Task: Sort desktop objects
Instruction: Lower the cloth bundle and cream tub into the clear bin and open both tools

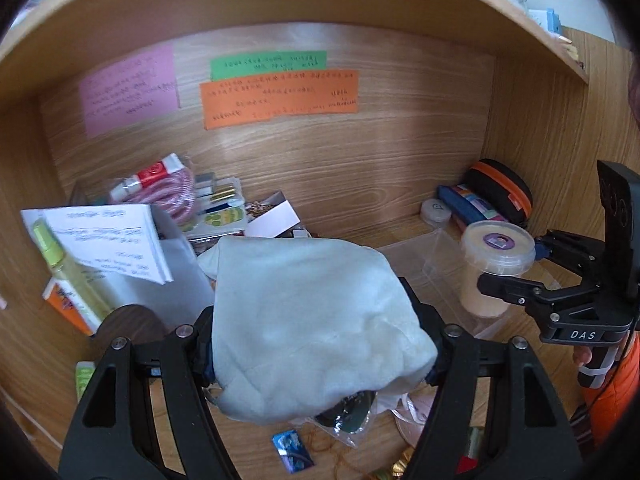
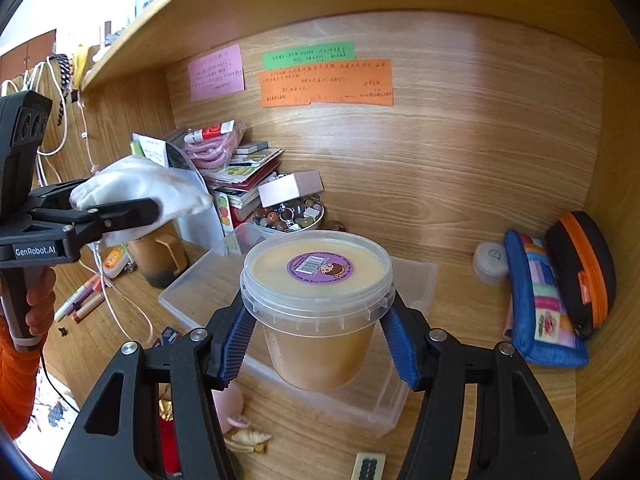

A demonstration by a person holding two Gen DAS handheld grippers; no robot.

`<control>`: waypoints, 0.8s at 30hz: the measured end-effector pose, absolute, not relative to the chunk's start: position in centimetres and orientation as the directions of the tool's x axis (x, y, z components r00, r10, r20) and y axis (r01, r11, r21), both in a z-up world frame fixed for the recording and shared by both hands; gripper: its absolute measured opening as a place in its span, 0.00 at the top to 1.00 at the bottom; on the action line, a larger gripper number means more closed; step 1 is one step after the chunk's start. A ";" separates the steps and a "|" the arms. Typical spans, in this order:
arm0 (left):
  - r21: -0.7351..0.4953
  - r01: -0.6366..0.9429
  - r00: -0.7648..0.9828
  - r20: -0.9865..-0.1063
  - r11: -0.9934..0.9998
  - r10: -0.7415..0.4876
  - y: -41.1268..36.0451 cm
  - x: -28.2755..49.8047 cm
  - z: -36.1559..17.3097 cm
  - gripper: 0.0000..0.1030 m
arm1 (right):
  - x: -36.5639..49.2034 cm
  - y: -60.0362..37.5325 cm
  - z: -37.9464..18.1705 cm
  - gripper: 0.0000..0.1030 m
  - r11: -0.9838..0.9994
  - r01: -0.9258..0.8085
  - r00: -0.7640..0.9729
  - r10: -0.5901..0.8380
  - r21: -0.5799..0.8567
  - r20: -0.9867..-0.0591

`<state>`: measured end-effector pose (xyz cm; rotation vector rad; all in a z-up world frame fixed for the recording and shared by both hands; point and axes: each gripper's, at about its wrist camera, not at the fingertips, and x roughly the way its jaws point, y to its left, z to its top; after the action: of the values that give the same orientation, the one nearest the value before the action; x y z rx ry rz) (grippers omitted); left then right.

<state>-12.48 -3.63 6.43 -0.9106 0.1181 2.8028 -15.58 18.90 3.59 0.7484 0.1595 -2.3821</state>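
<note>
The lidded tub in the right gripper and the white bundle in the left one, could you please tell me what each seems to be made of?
The round tan-filled tub with the purple sticker looks like clear, glossy plastic: its contents show through the wall, and the ribbed rim catches light. The white bundle looks like soft matte cloth, perhaps a drawstring pouch: it sags and creases between the fingers.

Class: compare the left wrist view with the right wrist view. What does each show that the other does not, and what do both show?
Left wrist only: a green spray bottle at the left, and a blue foil packet on the desk.

Right wrist only: markers on the desk and a bowl of beads.

Both: the left tongs shut on a white cloth, the right tongs gripping a lidded tub over a clear tray, and the orange note.
</note>
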 end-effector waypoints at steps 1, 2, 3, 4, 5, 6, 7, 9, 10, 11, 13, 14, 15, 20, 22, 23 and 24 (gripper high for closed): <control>0.017 -0.213 -0.787 -0.595 -0.977 0.162 -3.5 -13.0 6.2 0.31 | -16.1 18.6 3.5 0.45 -0.793 0.605 -0.637 -0.532 0.065 -0.558; 0.017 -0.218 -0.783 -0.600 -0.976 0.165 -3.4 -13.5 5.9 0.31 | -16.5 18.5 3.4 0.45 -0.793 0.607 -0.635 -0.530 0.062 -0.562; 0.018 -0.224 -0.778 -0.606 -0.975 0.167 -3.3 -14.0 5.6 0.31 | -17.1 18.2 3.2 0.45 -0.790 0.610 -0.631 -0.529 0.059 -0.568; 0.019 -0.230 -0.772 -0.612 -0.973 0.170 -3.2 -14.5 5.4 0.31 | -17.5 18.1 3.1 0.45 -0.789 0.612 -0.627 -0.528 0.058 -0.572; 0.020 -0.235 -0.767 -0.618 -0.972 0.173 -3.0 -15.0 5.1 0.31 | -17.8 17.9 3.0 0.45 -0.788 0.613 -0.624 -0.528 0.057 -0.576; 0.019 -0.240 -0.763 -0.621 -0.971 0.177 -3.0 -15.4 4.8 0.31 | -18.2 17.6 2.9 0.45 -0.786 0.616 -0.620 -0.528 0.056 -0.581; 0.017 -0.244 -0.760 -0.624 -0.970 0.180 -3.0 -15.7 4.7 0.31 | -18.6 17.4 2.8 0.45 -0.784 0.619 -0.616 -0.527 0.053 -0.586; 0.011 -0.254 -0.750 -0.634 -0.967 0.189 -3.0 -16.6 4.2 0.31 | -19.2 17.0 2.5 0.45 -0.779 0.625 -0.607 -0.524 0.048 -0.597; 0.008 -0.258 -0.745 -0.638 -0.966 0.193 -3.0 -16.8 3.9 0.31 | -19.5 16.8 2.3 0.45 -0.775 0.630 -0.600 -0.524 0.047 -0.604; 0.007 -0.262 -0.739 -0.644 -0.965 0.196 -2.9 -17.1 3.7 0.31 | -19.8 16.6 2.1 0.45 -0.772 0.634 -0.594 -0.523 0.045 -0.611; 0.010 -0.271 -0.723 -0.662 -0.963 0.196 -2.7 -17.9 2.8 0.31 | -20.5 16.2 1.6 0.45 -0.768 0.639 -0.583 -0.512 0.033 -0.630; 0.014 -0.279 -0.713 -0.673 -0.960 0.197 -2.5 -18.2 2.3 0.31 | -20.8 16.0 1.4 0.45 -0.767 0.641 -0.580 -0.504 0.023 -0.640; 0.017 -0.284 -0.707 -0.680 -0.959 0.197 -2.3 -18.4 2.0 0.31 | -21.0 15.9 1.3 0.45 -0.766 0.643 -0.578 -0.499 0.016 -0.646; 0.023 -0.308 -0.668 -0.717 -0.951 0.198 -1.7 -19.7 -0.2 0.31 | -22.7 15.6 0.4 0.45 -0.760 0.649 -0.539 -0.477 0.018 -0.695; 0.010 -0.311 -0.656 -0.726 -0.950 0.207 -1.8 -20.1 -0.7 0.31 | -23.1 15.5 0.0 0.45 -0.760 0.650 -0.527 -0.471 0.021 -0.707; 0.002 -0.314 -0.646 -0.733 -0.949 0.213 -1.8 -20.2 -1.1 0.31 | -23.3 15.5 -0.2 0.45 -0.759 0.650 -0.520 -0.468 0.024 -0.715; -0.003 -0.318 -0.638 -0.739 -0.948 0.216 -1.7 -20.4 -1.4 0.31 | -23.4 15.4 -0.4 0.45 -0.758 0.651 -0.513 -0.466 0.027 -0.721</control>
<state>-20.37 -1.73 -1.40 -1.1467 0.1836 2.5968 -23.42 15.41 -0.44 0.9754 0.3260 -2.2573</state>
